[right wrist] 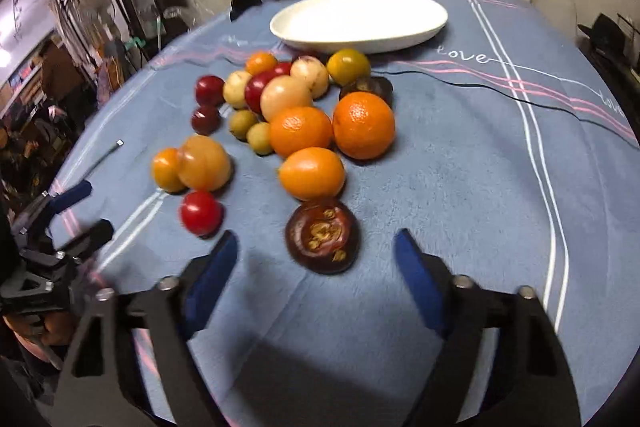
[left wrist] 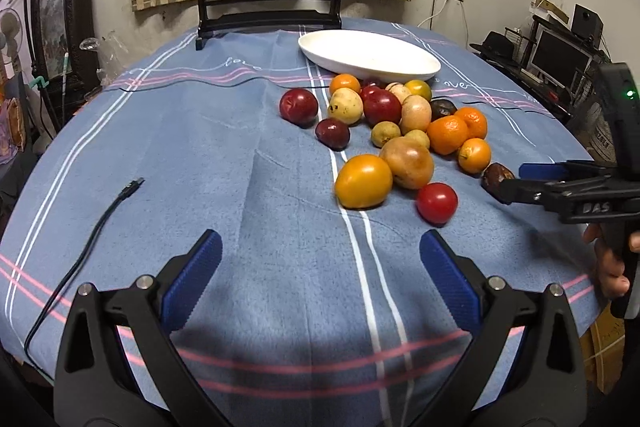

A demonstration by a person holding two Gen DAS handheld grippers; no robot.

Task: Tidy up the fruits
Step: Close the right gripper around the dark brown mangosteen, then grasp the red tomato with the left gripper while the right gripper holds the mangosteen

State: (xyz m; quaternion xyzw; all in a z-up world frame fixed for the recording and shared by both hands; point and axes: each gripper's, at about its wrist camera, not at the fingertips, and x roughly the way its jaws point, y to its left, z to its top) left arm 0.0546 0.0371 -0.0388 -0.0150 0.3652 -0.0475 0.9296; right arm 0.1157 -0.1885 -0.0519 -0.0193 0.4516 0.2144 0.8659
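Right wrist view: right gripper spread wide, empty, dark mangosteen between its tips.
Left gripper: wide open, empty.
Fruit pile: centre-right, near white plate.

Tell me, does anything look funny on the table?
Yes. The white plate holds no fruit, while the fruit lies in a loose heap on the tablecloth. A black cable also trails across the cloth.
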